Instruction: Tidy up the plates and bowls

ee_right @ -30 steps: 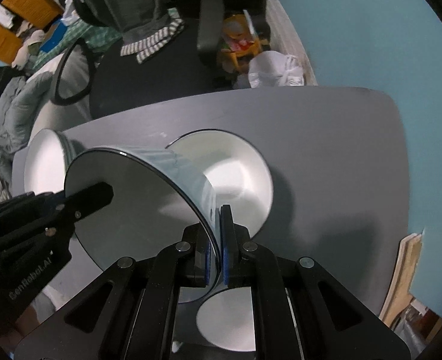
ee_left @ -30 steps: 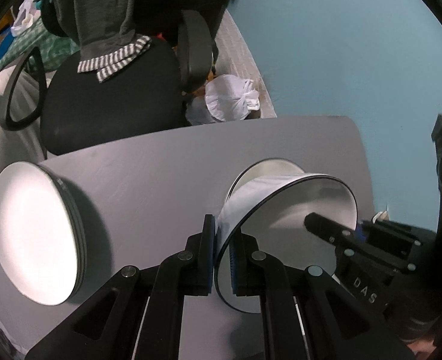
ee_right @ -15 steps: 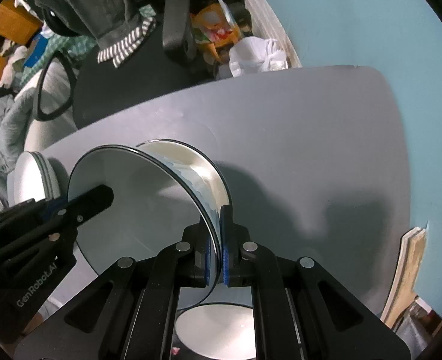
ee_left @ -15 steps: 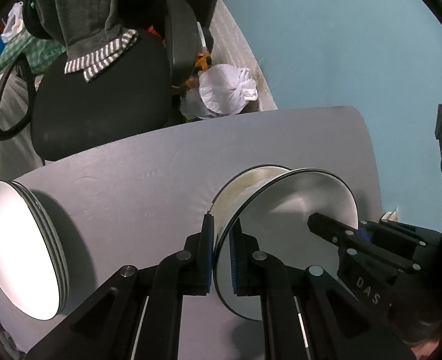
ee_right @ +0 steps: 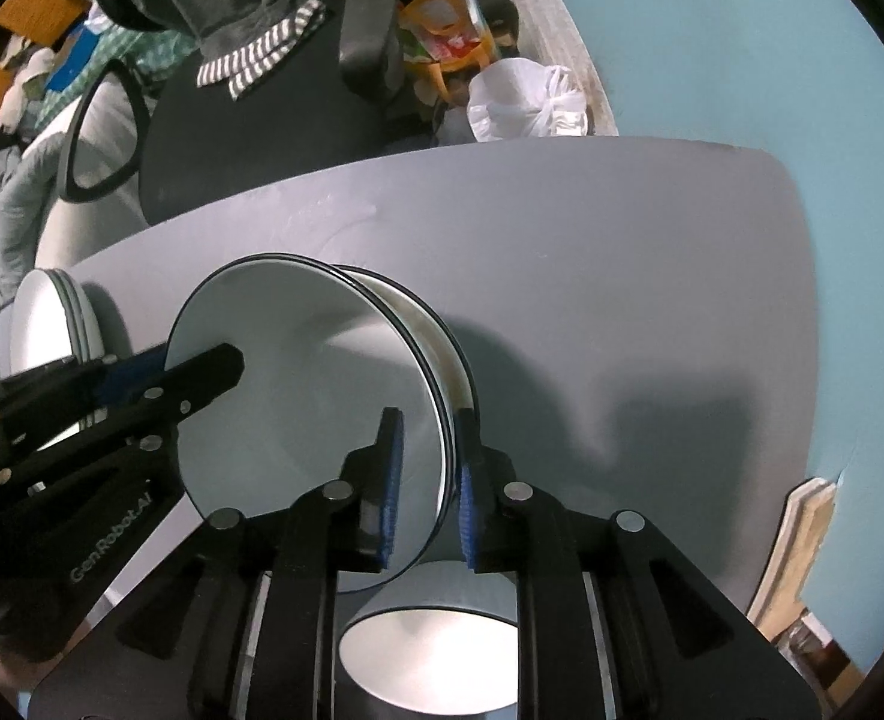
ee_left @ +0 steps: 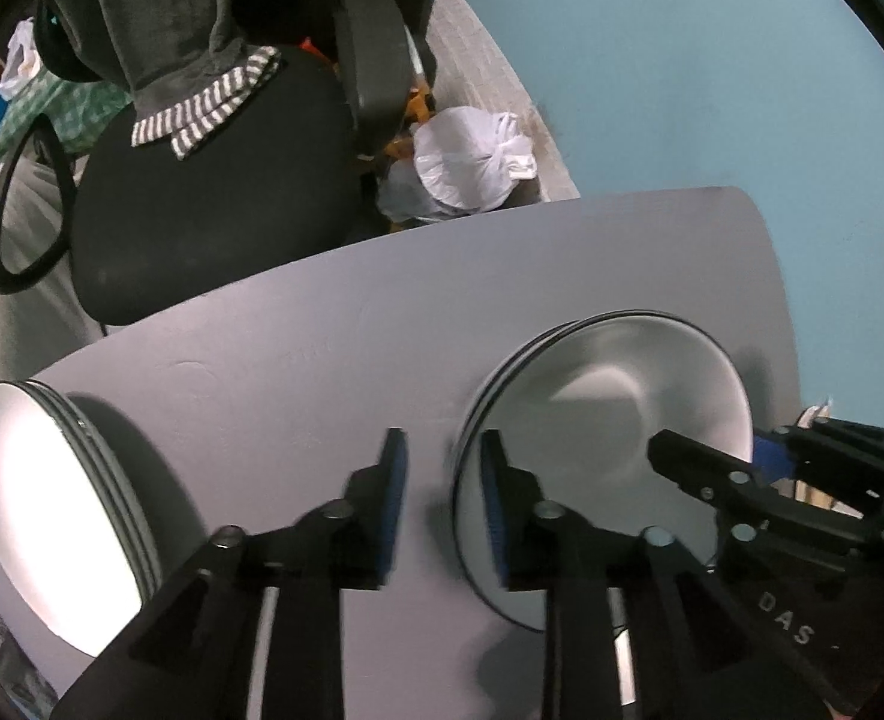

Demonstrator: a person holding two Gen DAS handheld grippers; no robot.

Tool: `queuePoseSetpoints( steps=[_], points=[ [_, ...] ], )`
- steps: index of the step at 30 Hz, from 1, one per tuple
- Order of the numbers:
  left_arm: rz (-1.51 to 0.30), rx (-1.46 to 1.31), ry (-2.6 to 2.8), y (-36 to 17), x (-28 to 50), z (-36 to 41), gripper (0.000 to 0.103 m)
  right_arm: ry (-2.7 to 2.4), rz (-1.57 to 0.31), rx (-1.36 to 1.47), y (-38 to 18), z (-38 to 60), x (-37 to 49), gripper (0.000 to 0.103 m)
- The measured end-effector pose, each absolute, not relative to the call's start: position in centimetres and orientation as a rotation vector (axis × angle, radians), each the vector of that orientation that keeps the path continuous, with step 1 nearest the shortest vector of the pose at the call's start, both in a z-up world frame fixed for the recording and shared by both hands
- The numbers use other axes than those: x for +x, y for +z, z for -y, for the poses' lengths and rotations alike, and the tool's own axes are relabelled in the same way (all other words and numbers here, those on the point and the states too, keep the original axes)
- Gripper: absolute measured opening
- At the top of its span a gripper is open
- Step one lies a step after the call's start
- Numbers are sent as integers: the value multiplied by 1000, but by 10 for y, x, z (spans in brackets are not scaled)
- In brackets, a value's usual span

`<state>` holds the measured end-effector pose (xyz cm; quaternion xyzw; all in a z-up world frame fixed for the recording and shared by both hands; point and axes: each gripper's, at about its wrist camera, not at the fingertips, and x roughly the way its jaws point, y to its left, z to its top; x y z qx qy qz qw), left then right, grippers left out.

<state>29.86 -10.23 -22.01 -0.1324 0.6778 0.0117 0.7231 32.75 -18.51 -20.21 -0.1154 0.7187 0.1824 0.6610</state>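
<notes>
While the grey tabletop (ee_left: 382, 312) meets a teal wall (ee_left: 652, 60), nested dark-rimmed white bowls (ee_right: 334, 396) sit between both grippers' parted, empty jaws.

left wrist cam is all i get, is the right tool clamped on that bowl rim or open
Observer: Open. The right tool straddles the rim of the top bowl with its jaws apart, not pinching it.
Operator: ok, anything close to that tool i can't see from here
Observer: Yes, a separate bowl sits upright on the table directly under the right tool, on the near side of the nested pair.
</notes>
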Motion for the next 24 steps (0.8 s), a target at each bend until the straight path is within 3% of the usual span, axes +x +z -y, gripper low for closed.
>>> queuePoseSetpoints(
  steps=[7, 13, 16, 20, 24],
  points=[
    [-1489, -256, -10, -211, 293, 101, 35, 401, -1618, -311, -195, 181, 323, 32],
    [-1465, -251, -1, -199, 286, 102, 35, 381, -1602, -327, -188, 187, 319, 33],
    [-1444, -244, 6, -189, 278, 102, 35, 363, -1577, -325, -179, 190, 315, 39],
    [-1397, -239, 17, -170, 265, 99, 44, 343, -1503, -344, -158, 195, 308, 55],
    [-1353, -242, 10, -149, 252, 97, 49, 327, -1456, -354, -140, 198, 301, 59]
  ],
)
